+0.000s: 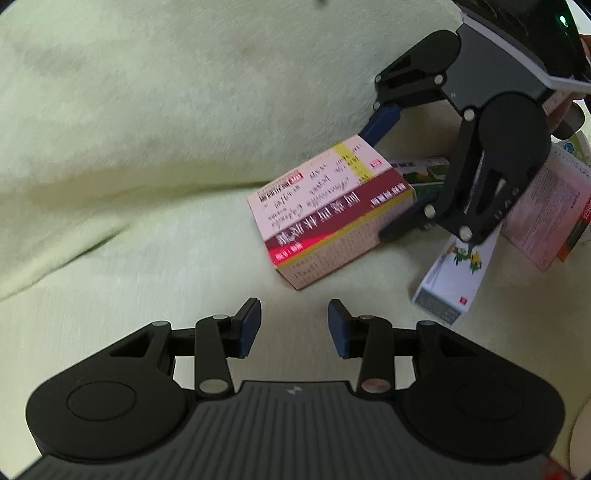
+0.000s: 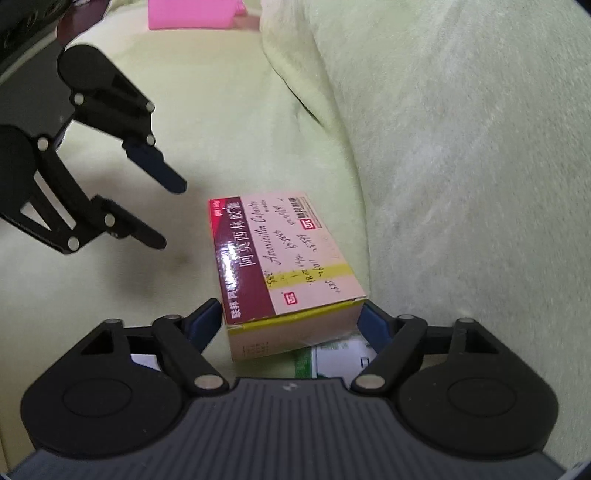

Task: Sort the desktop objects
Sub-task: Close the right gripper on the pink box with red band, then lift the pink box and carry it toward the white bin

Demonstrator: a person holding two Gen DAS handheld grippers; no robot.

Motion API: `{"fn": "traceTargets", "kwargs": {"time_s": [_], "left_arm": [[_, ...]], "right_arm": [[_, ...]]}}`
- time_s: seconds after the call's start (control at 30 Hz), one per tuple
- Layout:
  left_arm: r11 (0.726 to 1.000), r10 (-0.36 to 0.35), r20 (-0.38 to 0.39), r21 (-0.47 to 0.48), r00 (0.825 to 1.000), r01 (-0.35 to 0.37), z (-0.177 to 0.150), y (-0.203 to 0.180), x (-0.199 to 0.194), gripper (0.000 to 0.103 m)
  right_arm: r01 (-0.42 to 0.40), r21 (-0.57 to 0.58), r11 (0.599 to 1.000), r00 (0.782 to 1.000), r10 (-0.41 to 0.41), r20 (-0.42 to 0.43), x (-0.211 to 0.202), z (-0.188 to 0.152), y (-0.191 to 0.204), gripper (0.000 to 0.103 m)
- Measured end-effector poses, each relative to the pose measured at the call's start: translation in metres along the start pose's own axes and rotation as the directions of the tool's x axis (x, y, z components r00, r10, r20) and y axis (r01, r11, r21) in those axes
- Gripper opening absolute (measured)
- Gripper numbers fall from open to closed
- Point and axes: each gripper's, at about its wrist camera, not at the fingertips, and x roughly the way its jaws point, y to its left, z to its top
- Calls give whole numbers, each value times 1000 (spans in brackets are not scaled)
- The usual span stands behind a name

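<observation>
A pink and maroon medicine box [image 1: 325, 214] lies tilted on the pale green fleece, its near end propped on a green and white box [image 2: 332, 358]. My right gripper [image 2: 290, 321] holds that near end of the medicine box [image 2: 280, 258], one blue pad against each side. From the left wrist view the right gripper [image 1: 384, 181] reaches in from the upper right. My left gripper [image 1: 293, 325] is open and holds nothing, a short way in front of the box's far end. The left gripper [image 2: 162, 210] also shows at the left of the right wrist view.
Beside the right gripper lie a white and blue box with a plant picture [image 1: 450, 280], a pale pink box [image 1: 546, 214] and the green and white box [image 1: 424, 173]. A raised fold of fleece [image 2: 461, 184] runs behind. A pink object [image 2: 192, 13] sits far back.
</observation>
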Motion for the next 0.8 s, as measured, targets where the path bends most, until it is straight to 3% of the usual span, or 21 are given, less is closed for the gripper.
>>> {"fn": "traceTargets", "kwargs": {"time_s": [0.17, 0.4, 0.6, 0.8], "left_arm": [[999, -11, 9, -32, 1000, 11, -2, 11, -23, 46], [991, -66, 41, -117, 997, 70, 6, 7, -65, 46], [986, -115, 88, -111, 990, 124, 15, -23, -122, 46], [985, -148, 140, -63, 979, 158, 17, -61, -178, 46]], "right_arm": [[43, 16, 999, 999, -43, 16, -26, -3, 12, 75], [56, 233, 971, 994, -76, 77, -91, -3, 14, 73], [-13, 469, 883, 984, -73, 165, -150, -10, 17, 72], [-148, 653, 742, 950, -77, 303, -218, -34, 38, 73]]}}
